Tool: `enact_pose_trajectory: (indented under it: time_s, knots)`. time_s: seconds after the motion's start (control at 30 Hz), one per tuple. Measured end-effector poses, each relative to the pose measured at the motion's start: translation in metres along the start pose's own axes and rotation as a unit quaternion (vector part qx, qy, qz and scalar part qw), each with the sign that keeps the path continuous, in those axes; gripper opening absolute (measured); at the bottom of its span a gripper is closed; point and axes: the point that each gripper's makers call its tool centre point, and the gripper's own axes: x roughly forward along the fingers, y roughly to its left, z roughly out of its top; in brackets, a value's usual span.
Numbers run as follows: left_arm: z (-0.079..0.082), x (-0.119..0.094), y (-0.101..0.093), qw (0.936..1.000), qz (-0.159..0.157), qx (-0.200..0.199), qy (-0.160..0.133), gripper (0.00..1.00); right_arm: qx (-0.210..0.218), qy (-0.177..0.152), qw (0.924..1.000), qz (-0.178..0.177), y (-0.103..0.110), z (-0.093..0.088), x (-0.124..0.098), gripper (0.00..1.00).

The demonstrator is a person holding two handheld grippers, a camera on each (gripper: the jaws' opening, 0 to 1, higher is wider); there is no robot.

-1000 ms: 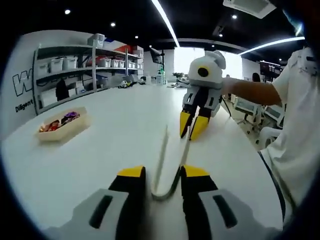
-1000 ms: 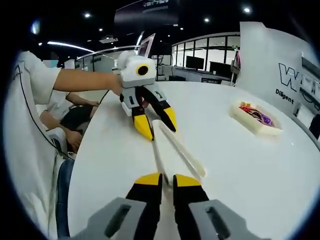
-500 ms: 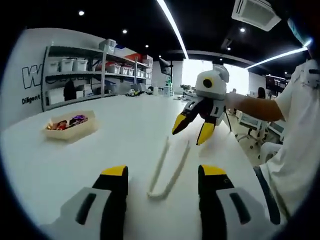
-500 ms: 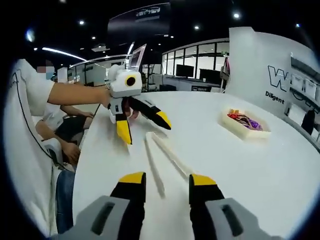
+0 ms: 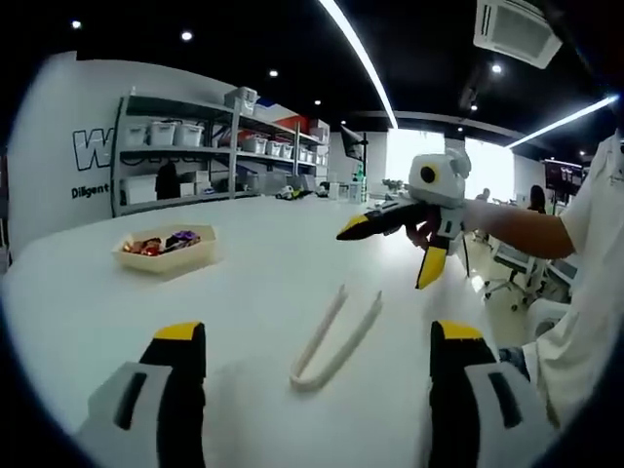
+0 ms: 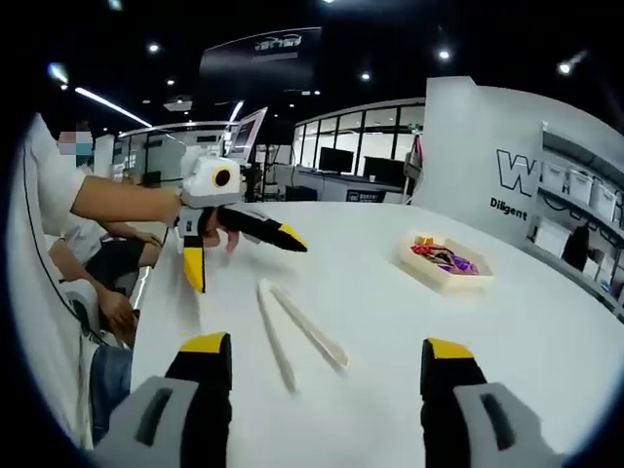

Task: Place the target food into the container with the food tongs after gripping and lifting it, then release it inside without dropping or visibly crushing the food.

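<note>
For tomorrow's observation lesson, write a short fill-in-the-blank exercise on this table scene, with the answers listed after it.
1. The food tongs lie flat on the white ____.
2. Both the left gripper and the right gripper have their jaws ____.
3. The tray holds wrapped ____.
4. Neither gripper is ____ the tongs.

Answers: table; open; food; touching
</note>
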Motion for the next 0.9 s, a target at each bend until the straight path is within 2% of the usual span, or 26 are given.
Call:
enact_pose_trajectory:
  time_s: [0.07,0.13,0.17,0.27,0.3,0.37,0.43,0.5,0.6,0.63,0.7,0.9]
  knots:
    - [0.001,-0.002,0.005,0.9997,0.024,-0.011,0.002,0.99,0.006,-0.003,0.9998,-0.017,-0.005,0.001,-0.001,1.0]
    - [0.007,-0.005,0.01,0.999,0.043,-0.009,-0.005,0.99,0.001,-0.002,0.9995,-0.032,-0.009,0.002,-0.006,0.99]
    - [0.008,-0.008,0.015,0.9979,0.065,-0.01,-0.002,0.99,0.005,0.003,0.9992,-0.041,-0.011,0.001,-0.009,1.0]
    - [0.009,-0.011,0.02,0.9955,0.088,-0.033,0.01,0.99,0.017,0.01,0.9987,-0.048,-0.012,0.001,-0.01,1.0]
    - [0.01,-0.011,0.018,0.9957,0.086,-0.033,0.005,0.99,0.025,0.015,0.9983,-0.051,-0.013,0.0,-0.011,1.0]
    - [0.002,-0.014,0.02,0.9935,0.104,-0.033,0.032,0.99,0.033,0.016,0.9974,-0.062,-0.015,0.001,-0.013,1.0]
    - [-0.005,-0.018,0.02,0.9904,0.124,-0.022,0.057,0.99,0.024,0.02,0.9958,-0.086,-0.02,0.003,-0.017,1.0]
    - [-0.001,-0.018,0.018,0.9896,0.135,-0.017,0.047,0.99,0.03,0.015,0.9956,-0.087,-0.017,0.007,-0.018,1.0]
    - [-0.005,-0.022,0.024,0.9832,0.171,-0.024,0.061,0.99,0.045,0.031,0.9942,-0.092,-0.017,0.004,-0.019,1.0]
    - [-0.01,-0.025,0.026,0.9796,0.184,-0.023,0.077,0.99,0.042,0.036,0.9939,-0.095,-0.017,0.002,-0.019,1.0]
    - [-0.01,-0.026,0.023,0.9791,0.185,-0.019,0.081,0.99,0.035,0.043,0.9933,-0.101,-0.016,-0.001,-0.021,1.0]
    - [-0.012,-0.033,0.014,0.9751,0.195,-0.029,0.101,0.99,0.058,0.056,0.9901,-0.115,-0.02,-0.014,-0.028,1.0]
